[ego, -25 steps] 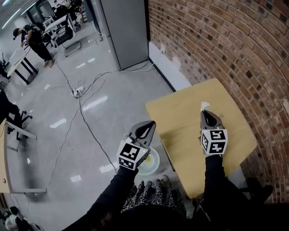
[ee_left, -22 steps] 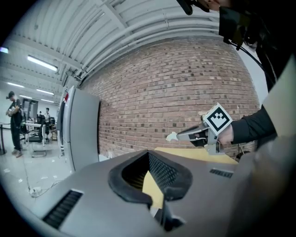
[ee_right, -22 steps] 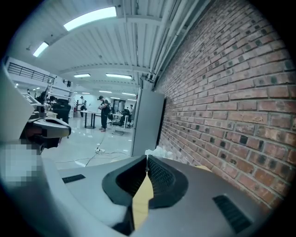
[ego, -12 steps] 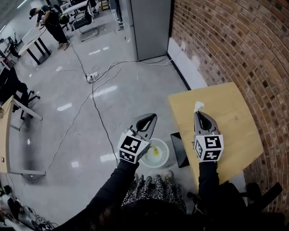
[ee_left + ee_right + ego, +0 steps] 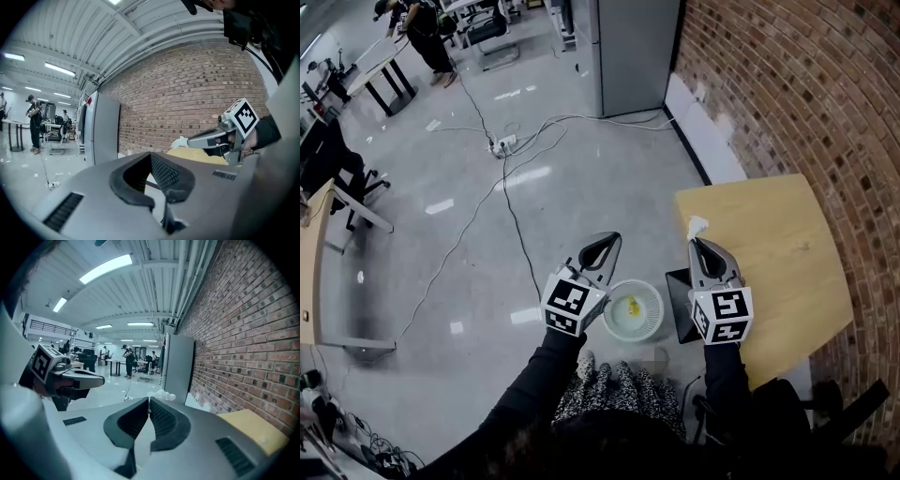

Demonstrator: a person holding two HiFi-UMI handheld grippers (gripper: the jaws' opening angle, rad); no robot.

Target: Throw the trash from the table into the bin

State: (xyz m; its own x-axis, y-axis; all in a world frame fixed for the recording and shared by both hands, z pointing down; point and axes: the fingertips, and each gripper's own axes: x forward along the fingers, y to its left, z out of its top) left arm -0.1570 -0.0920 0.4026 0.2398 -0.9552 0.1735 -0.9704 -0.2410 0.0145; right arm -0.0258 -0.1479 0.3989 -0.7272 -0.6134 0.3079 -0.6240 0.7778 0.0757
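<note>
Two grippers are in view, the left gripper (image 5: 607, 242) and the right gripper (image 5: 694, 244), each with two jaws and one marker cube. There is one scrap of white paper (image 5: 697, 226), at the tip of the right gripper's jaws. There is one wooden table (image 5: 769, 234). One round white bin (image 5: 656, 317) stands on the floor off the table's left edge, with one small yellow thing (image 5: 632, 307) in it. One dark flat panel (image 5: 679, 302) sits between the bin and the table. Farther off are one grey cabinet (image 5: 637, 47) and one power strip (image 5: 502, 145) with several cables. At least two people (image 5: 127, 360) stand far back.
</note>
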